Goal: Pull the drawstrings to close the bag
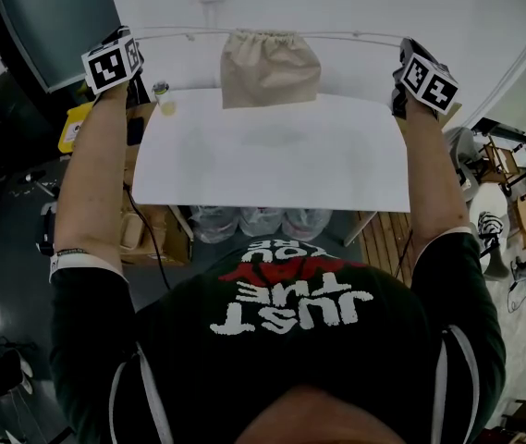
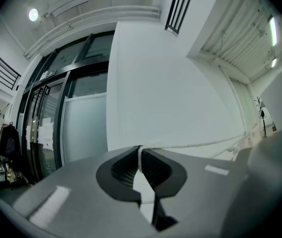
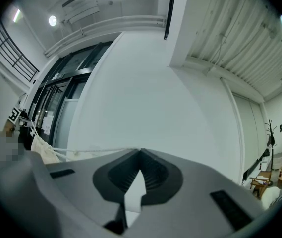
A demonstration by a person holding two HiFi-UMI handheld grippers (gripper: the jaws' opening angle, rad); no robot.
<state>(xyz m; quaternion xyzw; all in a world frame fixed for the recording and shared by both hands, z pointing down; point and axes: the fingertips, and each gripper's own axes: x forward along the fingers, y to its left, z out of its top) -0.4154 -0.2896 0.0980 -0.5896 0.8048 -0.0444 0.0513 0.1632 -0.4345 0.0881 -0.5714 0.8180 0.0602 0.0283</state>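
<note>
Above the far edge of the white tabletop (image 1: pixel 272 169), the beige bag (image 1: pixel 270 70) is hanging with its mouth gathered, midway between the left tool (image 2: pixel 140 150) and the right tool (image 3: pixel 140 152), each clamping shut on one end of the drawstrings (image 1: pixel 355 35) stretching out sideways.

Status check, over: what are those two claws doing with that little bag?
Left gripper and right gripper both shut on drawstring, pulled taut. Bag hangs between them, mouth gathered shut. Nothing in the way.
</note>
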